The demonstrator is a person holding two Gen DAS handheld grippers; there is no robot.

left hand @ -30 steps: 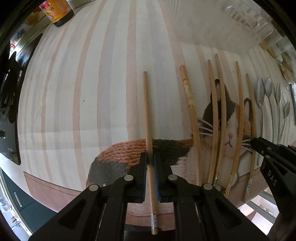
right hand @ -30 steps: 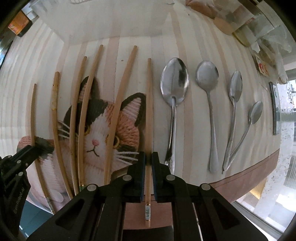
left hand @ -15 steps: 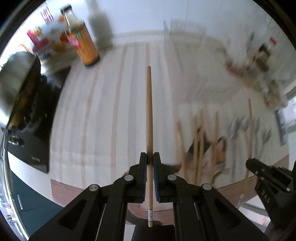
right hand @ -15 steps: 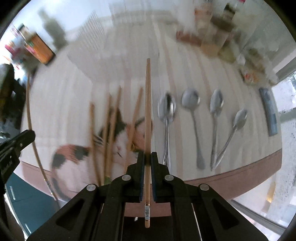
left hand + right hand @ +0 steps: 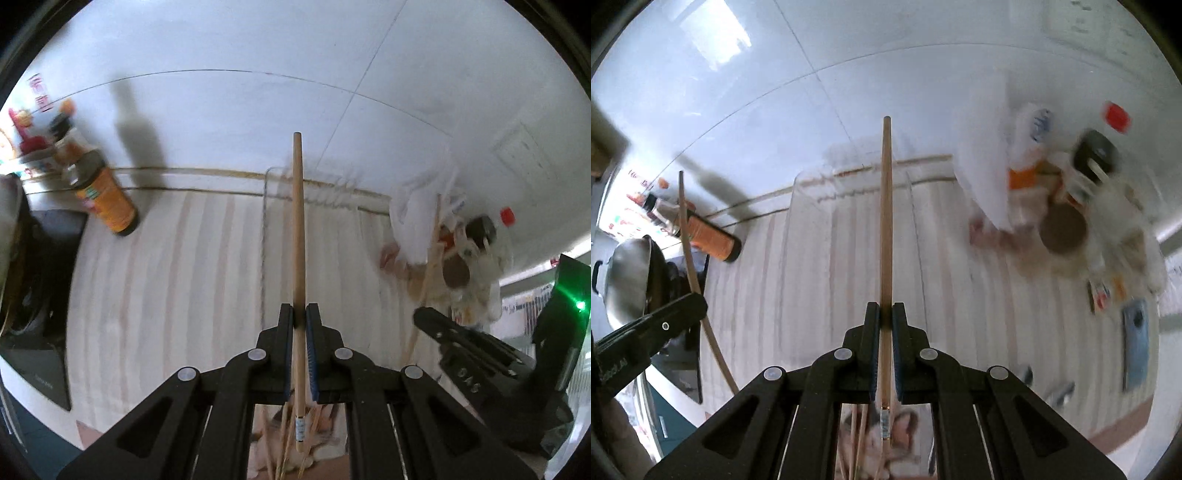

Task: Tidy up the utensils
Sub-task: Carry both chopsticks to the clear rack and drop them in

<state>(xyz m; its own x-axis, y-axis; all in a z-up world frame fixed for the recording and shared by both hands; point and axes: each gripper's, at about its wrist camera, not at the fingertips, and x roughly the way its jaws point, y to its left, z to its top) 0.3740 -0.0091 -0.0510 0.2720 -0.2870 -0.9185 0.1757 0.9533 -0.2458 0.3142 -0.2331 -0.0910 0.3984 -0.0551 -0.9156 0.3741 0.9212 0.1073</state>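
Left gripper [image 5: 300, 317] clamped on a wooden chopstick [image 5: 298, 236] pointing to twelve o'clock above the striped mat [image 5: 184, 288], right gripper [image 5: 882, 315] clamped on another chopstick [image 5: 885, 221], sauce bottle [image 5: 99, 195] at ten o'clock, remaining chopsticks [image 5: 857, 443] below.

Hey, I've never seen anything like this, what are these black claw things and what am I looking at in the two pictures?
No robot here: a person holds a pair of black tongs in each hand, and a wide-angle camera on each looks forward along its fingers. One picture is from the left tongs, the other from the right tongs. Each is shut on a wooden chopstick, held up off the striped mat. A sauce bottle stands by the wall, with a blurred heap of packets opposite. More chopsticks lie below on a cat picture.
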